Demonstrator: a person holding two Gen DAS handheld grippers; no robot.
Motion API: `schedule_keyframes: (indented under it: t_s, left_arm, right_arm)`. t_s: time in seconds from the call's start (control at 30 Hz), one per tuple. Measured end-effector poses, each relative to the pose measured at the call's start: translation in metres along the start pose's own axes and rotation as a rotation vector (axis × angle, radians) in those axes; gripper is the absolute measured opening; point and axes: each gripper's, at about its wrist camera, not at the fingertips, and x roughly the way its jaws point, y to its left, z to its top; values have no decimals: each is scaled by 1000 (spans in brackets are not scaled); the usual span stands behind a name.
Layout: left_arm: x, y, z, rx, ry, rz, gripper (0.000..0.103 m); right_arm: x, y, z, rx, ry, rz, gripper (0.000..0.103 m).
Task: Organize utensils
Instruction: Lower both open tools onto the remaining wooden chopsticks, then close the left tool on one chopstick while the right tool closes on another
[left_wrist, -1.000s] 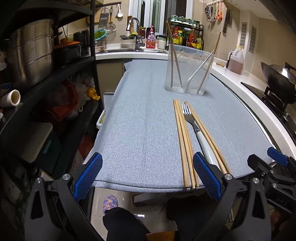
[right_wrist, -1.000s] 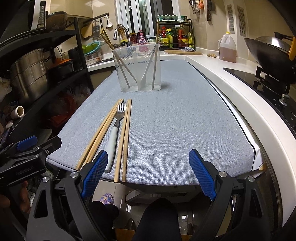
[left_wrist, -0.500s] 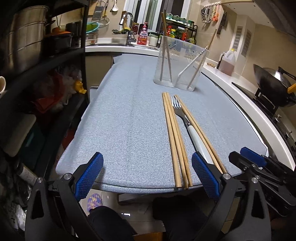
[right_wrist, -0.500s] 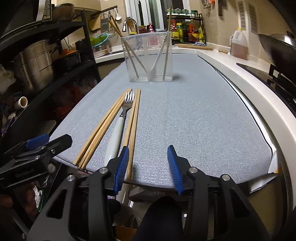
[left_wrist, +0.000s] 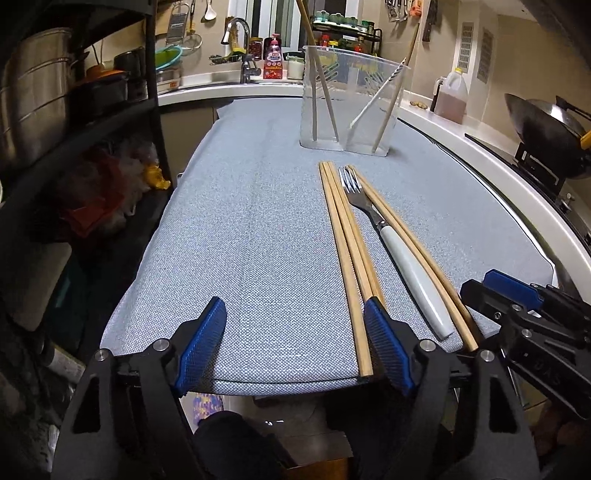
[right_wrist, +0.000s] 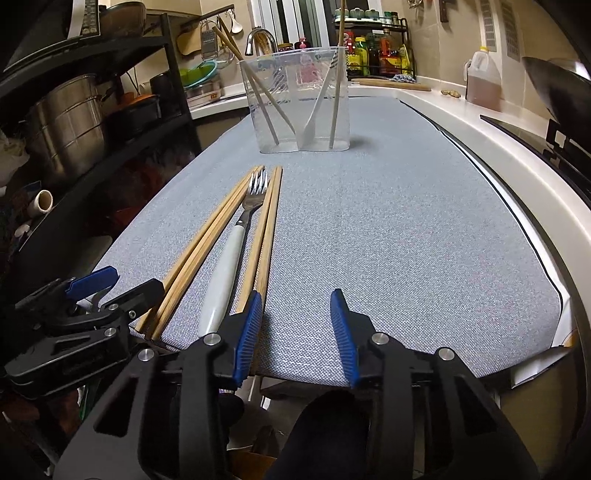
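Observation:
Two pairs of wooden chopsticks (left_wrist: 347, 243) (right_wrist: 266, 229) and a white-handled fork (left_wrist: 413, 273) (right_wrist: 225, 273) lie side by side on the blue-grey mat (left_wrist: 240, 240), pointing at a clear two-part holder (left_wrist: 351, 107) (right_wrist: 299, 103). The holder has chopsticks in it and a white-handled utensil. My left gripper (left_wrist: 295, 314) hovers at the mat's near edge with its jaws closing. One chopstick's near end lies just inside its right finger, untouched by the pads. My right gripper (right_wrist: 295, 299) stands narrowly open over bare mat, just right of the right-hand chopstick pair.
A black rack with steel pots (left_wrist: 37, 92) lines the left side. A wok (left_wrist: 546, 122) on the stove and an oil jug (left_wrist: 450, 96) stand along the white counter on the right. The sink tap (left_wrist: 240, 40) is behind the holder. A person's dark-clothed legs (left_wrist: 229, 443) show below the mat's edge.
Both grippers have sunk toward the mat's near edge. The right jaws have narrowed from wide to a small gap. The left jaws have drawn in somewhat.

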Motion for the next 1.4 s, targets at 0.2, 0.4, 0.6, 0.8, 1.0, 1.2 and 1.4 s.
schedule_keyframes:
  t_s: [0.2,0.4,0.6,0.8,1.0,1.2,1.4]
  left_arm:
    - [1,-2,-1,41,-14,22,70]
    - [1,-2,-5,59,-45,29,70]
    - [4,8,-1,49,-64,59,70]
    - [3,8,-7,71,-133,37,60]
    - [0,-2,-12,105,-181,19,39]
    - [-2,-19,-13,181,-174,-2,7]
    - [-15,-12,-4,134,-164,-36,7]
  right_arm:
    - [3,5,1,-21,-4,8,39]
    - [7,12,-3,-92,-22,-44,38]
    - [8,7,-6,-128,-84,-99,39]
    - [9,0,-6,-108,-122,-88,39]
    - [9,-4,-12,-98,-167,-64,36]
    - [6,9,-18,-148,-181,-38,5]
    - [-4,5,-12,-110,-172,-11,6]
